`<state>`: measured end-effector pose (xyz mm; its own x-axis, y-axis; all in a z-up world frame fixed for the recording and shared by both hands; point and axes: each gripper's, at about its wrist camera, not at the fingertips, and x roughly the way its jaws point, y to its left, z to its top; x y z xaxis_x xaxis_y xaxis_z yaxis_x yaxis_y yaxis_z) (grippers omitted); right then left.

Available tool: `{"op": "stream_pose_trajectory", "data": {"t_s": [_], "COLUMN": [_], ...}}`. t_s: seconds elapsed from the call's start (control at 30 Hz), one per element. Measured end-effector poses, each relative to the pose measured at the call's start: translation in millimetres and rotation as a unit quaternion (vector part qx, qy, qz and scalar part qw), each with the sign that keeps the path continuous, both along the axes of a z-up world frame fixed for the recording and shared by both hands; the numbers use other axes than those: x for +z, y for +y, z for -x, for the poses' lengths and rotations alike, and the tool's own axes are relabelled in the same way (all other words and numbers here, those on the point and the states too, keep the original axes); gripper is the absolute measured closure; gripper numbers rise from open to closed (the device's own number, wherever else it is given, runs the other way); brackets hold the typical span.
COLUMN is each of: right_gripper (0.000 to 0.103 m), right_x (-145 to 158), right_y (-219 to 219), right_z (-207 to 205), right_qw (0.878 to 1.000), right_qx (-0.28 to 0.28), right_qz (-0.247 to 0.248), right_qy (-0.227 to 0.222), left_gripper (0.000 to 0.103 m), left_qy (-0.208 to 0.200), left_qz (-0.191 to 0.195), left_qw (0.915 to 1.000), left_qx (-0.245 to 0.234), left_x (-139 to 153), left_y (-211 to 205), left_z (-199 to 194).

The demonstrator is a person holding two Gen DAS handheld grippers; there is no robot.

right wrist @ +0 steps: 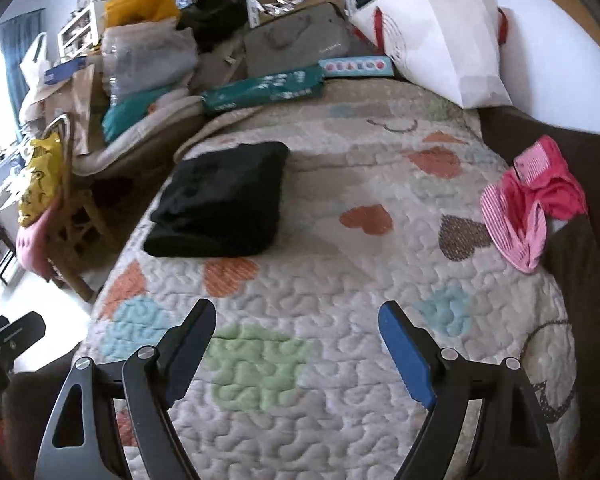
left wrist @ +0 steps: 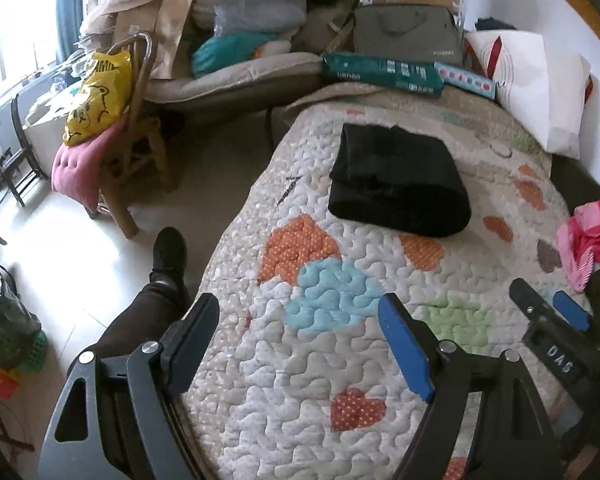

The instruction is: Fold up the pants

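Black pants (left wrist: 398, 182) lie folded into a compact rectangle on the quilted bed cover (left wrist: 324, 360), toward its far left side; they also show in the right wrist view (right wrist: 220, 200). My left gripper (left wrist: 296, 332) is open and empty, held above the near part of the quilt, well short of the pants. My right gripper (right wrist: 296, 332) is open and empty too, above the quilt (right wrist: 340, 280) nearer its middle. The right gripper also shows at the right edge of the left wrist view (left wrist: 548, 308).
A pink garment (right wrist: 534, 200) lies at the bed's right edge. A white pillow (right wrist: 436, 36), a green box (right wrist: 264, 88) and a grey bag (right wrist: 296, 42) sit at the head. A chair with a yellow bag (left wrist: 98, 92) stands left of the bed. My leg and shoe (left wrist: 168, 260) are on the floor.
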<state>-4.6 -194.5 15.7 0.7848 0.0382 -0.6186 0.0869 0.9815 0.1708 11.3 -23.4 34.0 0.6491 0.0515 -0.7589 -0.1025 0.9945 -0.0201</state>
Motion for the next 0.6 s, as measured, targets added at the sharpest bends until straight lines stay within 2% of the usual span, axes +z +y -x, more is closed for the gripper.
{"op": "stream_pose_trajectory", "data": {"t_s": [0.2,0.6], "right_gripper": [0.015,0.015], "right_x": [-17.2,-28.4], "right_y": [-19.8,-16.6], "right_z": [-11.8,-29.0], "right_qw": [0.999,0.998], "right_qx": [-0.023,-0.027], "right_qz": [-0.031,-0.035], "right_qy": [0.027,0.048], "left_gripper": [0.022,0.022], "left_qy": [0.018,0.067], "left_qz": [-0.004,0.002], "left_qw": [0.9998,0.9976], "left_qx": [0.004,-0.014], "left_x": [-18.9,-44.2], "left_y": [-8.4,-14.8], "left_z": [-16.5,-38.6]}}
